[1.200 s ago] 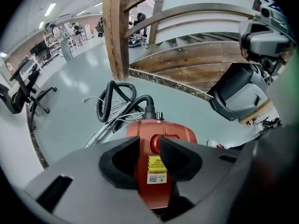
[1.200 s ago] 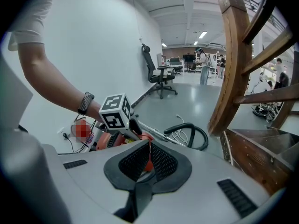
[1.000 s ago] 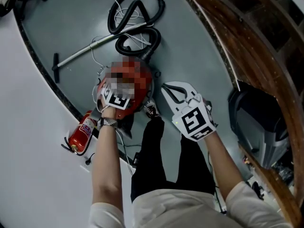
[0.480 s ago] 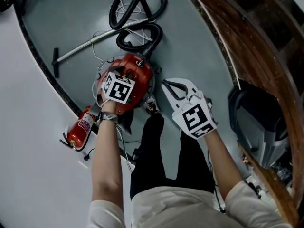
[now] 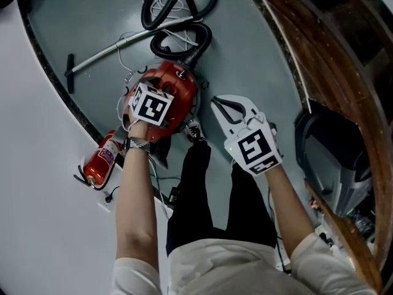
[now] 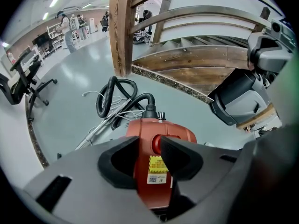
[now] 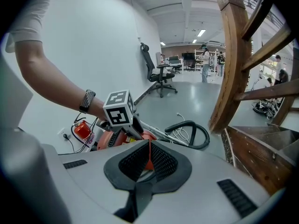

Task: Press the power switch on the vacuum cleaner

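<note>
The red vacuum cleaner (image 5: 179,86) sits on the grey floor just ahead of the person's feet, its black hose (image 5: 178,11) coiled beyond it. My left gripper (image 5: 153,100) hovers over the cleaner's top, jaws open. In the left gripper view the left gripper (image 6: 149,148) frames the red body (image 6: 161,132). A round red switch (image 6: 156,143) shows right beside the right jaw's tip; whether they touch I cannot tell. My right gripper (image 5: 217,103) is held to the right of the cleaner, shut on nothing. The right gripper (image 7: 149,146) has its pads meeting.
A metal wand (image 5: 116,48) lies left of the hose with white cable around it. A red fire extinguisher (image 5: 101,158) lies at the wall's foot on the left. Wooden stairs and railing (image 5: 319,54) run along the right, with a grey machine (image 5: 334,158) beside them.
My left gripper has moved forward over the top of the vacuum cleaner. The right gripper has hardly shifted.
</note>
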A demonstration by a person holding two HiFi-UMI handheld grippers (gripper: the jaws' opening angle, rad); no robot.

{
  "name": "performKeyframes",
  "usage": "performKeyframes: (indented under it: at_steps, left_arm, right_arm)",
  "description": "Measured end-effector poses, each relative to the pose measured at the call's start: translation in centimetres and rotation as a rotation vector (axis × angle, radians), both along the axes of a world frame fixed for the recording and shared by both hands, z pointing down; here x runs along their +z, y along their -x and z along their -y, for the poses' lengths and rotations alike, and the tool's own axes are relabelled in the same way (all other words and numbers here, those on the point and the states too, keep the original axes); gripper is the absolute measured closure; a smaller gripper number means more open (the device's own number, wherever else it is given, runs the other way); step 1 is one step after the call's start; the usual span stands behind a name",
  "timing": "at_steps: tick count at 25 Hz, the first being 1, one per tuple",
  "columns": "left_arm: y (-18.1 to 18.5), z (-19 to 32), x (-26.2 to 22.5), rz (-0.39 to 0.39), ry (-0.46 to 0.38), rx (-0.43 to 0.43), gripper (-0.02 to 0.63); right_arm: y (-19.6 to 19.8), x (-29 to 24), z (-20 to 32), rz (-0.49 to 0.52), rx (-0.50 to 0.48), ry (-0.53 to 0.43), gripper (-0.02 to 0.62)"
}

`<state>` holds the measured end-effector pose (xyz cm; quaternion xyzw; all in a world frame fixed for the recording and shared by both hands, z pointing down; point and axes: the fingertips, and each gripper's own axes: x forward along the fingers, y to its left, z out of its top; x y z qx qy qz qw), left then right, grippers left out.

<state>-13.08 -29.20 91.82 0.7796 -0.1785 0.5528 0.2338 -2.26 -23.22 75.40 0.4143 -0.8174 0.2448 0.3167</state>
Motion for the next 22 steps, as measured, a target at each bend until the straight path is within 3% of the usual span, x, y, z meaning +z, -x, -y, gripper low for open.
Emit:
performKeyframes:
  at_steps: [6, 12, 17, 22]
  left_arm:
    - [0.40, 0.31, 0.27, 0.043, -0.037, 0.003, 0.472]
    - [0.26, 0.26, 0.39, 0.032, -0.024, -0.004, 0.471]
    - [0.40, 0.64, 0.06, 0.040, -0.046, -0.013, 0.465]
    - [0.23, 0.73, -0.50, 0.000, -0.089, -0.017, 0.466]
  right_arm:
    - [-0.18, 0.16, -0.37, -0.008, -0.010, 0.004, 0.565]
    - [-0.52, 0.61, -0.68, -0.011, -0.009, 0.018, 0.565]
    - [-0.28, 0.89, -0.75, -0.005, -0.012, 0.027, 0.565]
    - [-0.30, 0.73, -0.90, -0.004, -0.012, 0.022, 0.565]
